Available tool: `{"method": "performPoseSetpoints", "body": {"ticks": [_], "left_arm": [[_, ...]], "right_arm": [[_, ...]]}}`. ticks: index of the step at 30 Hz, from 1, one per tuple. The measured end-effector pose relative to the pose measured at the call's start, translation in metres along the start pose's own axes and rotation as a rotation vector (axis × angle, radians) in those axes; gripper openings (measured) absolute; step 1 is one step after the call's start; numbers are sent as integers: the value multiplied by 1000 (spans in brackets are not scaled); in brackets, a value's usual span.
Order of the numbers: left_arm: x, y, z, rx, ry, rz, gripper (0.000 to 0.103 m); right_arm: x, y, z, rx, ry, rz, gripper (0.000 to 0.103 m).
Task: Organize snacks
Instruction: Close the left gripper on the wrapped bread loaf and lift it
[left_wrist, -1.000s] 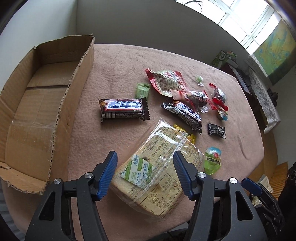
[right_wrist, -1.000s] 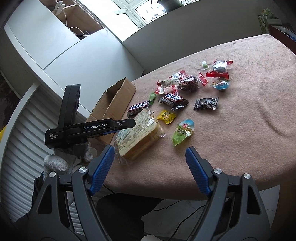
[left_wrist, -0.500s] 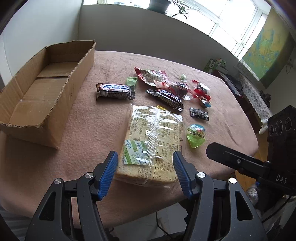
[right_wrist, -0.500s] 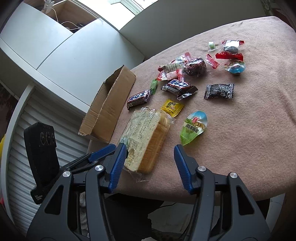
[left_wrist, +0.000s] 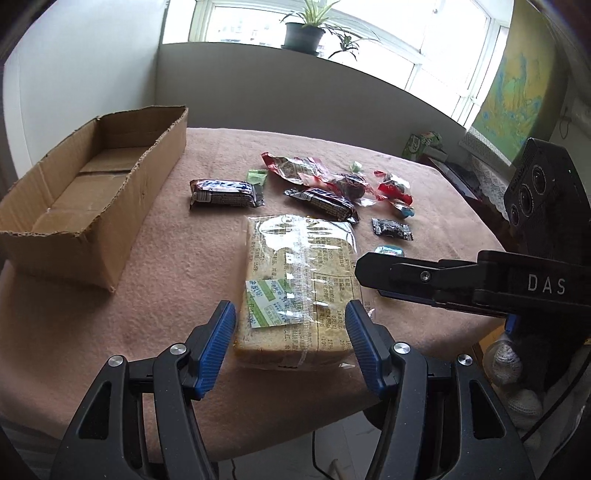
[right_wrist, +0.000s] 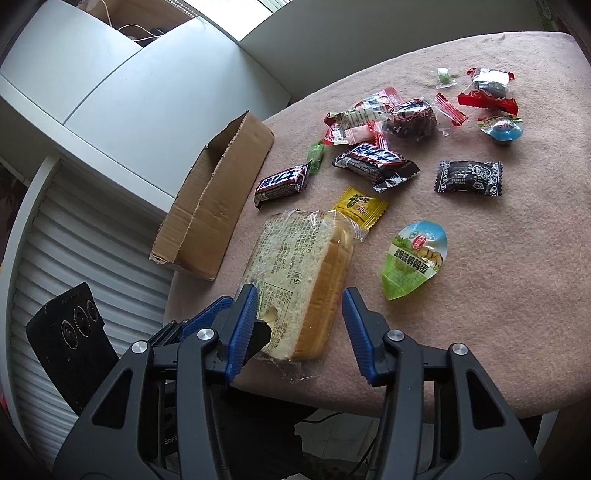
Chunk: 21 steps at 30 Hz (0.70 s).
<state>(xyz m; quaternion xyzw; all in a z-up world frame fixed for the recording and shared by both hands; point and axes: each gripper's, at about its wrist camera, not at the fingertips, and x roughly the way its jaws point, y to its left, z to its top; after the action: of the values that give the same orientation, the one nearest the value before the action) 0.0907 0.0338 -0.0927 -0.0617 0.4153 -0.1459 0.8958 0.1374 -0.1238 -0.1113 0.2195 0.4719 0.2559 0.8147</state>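
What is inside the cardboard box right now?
No snacks show in the cardboard box: the left wrist view shows only its bare floor with a seam across it. The strip of floor just behind the near wall is hidden. The right wrist view barely sees inside.

A dark pot holding a green houseplant stands on the windowsill, top centre – a yellow and blue wall map hangs upper right. White slatted radiator cover fills the left side.
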Motion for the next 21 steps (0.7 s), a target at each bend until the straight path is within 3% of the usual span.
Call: {"method": "performPoseSetpoints", "body": {"ticks": [5,10,15,21], "left_arm": [[6,-2,10,94,96,-20,62],[13,2,19,120,166,-81,62],[12,2,18,132,155,-95,57],[5,4,13,72,117,-109,54]], "right_arm": [[9,0,-4,3,16,-13,46],[12,-5,-3,24,22,-11,39],[13,-3,-3,3,26,-16,35],[12,10,-3,-52,12,-62,33]]}}
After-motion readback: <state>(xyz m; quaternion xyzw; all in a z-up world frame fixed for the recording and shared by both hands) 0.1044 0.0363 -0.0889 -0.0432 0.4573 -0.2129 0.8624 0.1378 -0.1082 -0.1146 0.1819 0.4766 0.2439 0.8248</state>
